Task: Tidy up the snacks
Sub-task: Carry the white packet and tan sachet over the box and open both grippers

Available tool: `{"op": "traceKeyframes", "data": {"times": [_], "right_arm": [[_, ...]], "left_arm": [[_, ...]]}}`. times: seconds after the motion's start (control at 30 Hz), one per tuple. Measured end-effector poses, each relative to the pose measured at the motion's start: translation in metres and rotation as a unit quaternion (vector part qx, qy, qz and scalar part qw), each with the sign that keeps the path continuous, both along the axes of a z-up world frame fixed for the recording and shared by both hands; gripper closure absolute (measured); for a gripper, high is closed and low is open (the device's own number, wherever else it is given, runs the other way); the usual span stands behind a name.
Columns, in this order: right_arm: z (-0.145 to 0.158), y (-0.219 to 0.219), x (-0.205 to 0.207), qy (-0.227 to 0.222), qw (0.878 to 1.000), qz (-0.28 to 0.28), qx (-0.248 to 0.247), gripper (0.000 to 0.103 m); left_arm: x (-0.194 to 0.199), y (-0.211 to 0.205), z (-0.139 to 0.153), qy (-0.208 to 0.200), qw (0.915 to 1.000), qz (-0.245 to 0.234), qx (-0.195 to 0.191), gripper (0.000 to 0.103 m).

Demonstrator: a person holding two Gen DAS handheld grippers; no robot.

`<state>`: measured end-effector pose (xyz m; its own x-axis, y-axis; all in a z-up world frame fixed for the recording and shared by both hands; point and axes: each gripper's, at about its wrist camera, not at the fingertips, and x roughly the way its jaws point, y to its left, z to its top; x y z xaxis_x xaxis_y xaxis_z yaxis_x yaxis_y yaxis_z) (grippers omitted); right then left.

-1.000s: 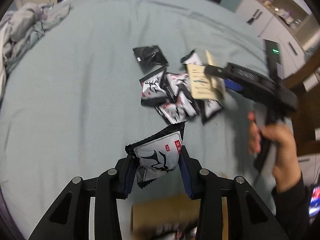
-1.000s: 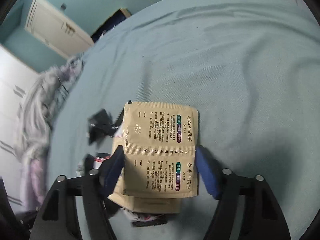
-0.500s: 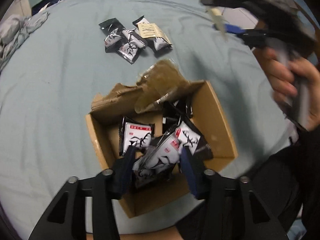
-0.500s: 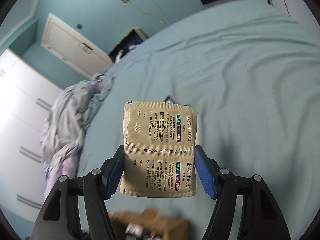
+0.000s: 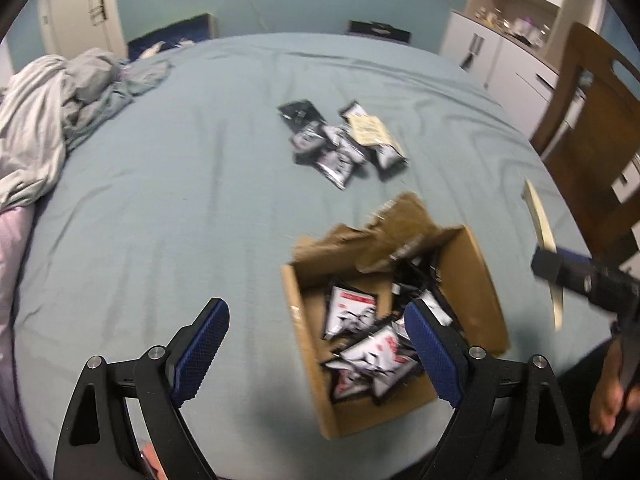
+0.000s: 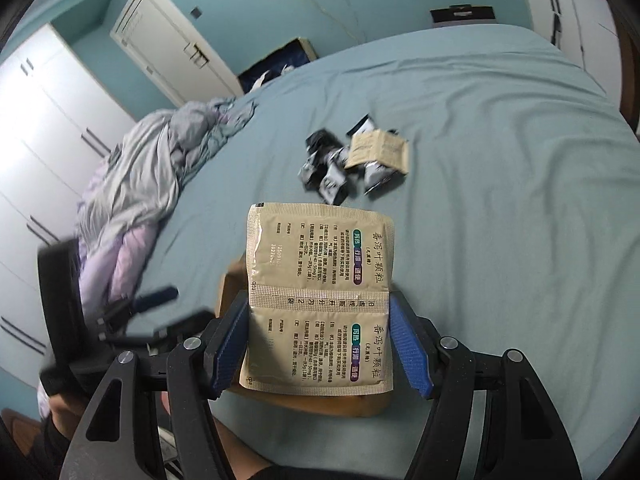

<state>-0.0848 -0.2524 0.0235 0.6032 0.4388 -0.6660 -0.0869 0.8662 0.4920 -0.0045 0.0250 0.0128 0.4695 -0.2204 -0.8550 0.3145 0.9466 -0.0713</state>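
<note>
My left gripper (image 5: 316, 344) is open and empty, just left of an open cardboard box (image 5: 486, 272) on the bed. Several black-and-white snack packets (image 5: 372, 354) lie in the box. My right gripper (image 6: 320, 340) is shut on a tan sachet (image 6: 320, 280) and holds it upright above the box; the sachet also shows edge-on at the right of the left wrist view (image 5: 540, 220). A pile of loose packets (image 5: 340, 148) with another tan sachet (image 5: 370, 130) lies farther up the bed, also seen in the right wrist view (image 6: 352, 164).
A blue-grey bedsheet (image 5: 180, 168) covers the bed. A crumpled grey blanket (image 5: 52, 120) lies at the left. A wooden chair (image 5: 592, 136) stands at the right, white cabinets (image 5: 500, 40) behind it. Torn box flaps (image 5: 400, 224) stick up at the box's far side.
My left gripper let go of the black-and-white packet into the box and opened wide, shifting left. My right gripper came down over the box, still holding the tan sachet.
</note>
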Motion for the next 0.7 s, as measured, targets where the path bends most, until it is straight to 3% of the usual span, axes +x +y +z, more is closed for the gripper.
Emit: {"op": "traceKeyframes", "data": {"times": [0.27, 0.43, 0.57, 0.7], "right_arm": [[0.008, 0.049, 0.024, -0.021, 0.998, 0.057, -0.014, 0.030], [0.003, 0.037, 0.029, -0.009, 1.000, 0.014, -0.023, 0.021], [0.000, 0.031, 0.032, 0.012, 1.000, -0.013, -0.026, 0.021], [0.003, 0.036, 0.030, 0.001, 0.999, -0.025, -0.043, 0.021]], "left_arm": [[0.003, 0.012, -0.003, 0.000, 0.9995, 0.028, 0.018, 0.012], [0.001, 0.014, -0.002, -0.003, 0.9992, 0.034, 0.022, 0.012], [0.001, 0.011, -0.003, -0.002, 0.9991, 0.031, 0.028, 0.012], [0.000, 0.008, -0.002, -0.007, 0.9991, 0.027, 0.031, 0.012]]}}
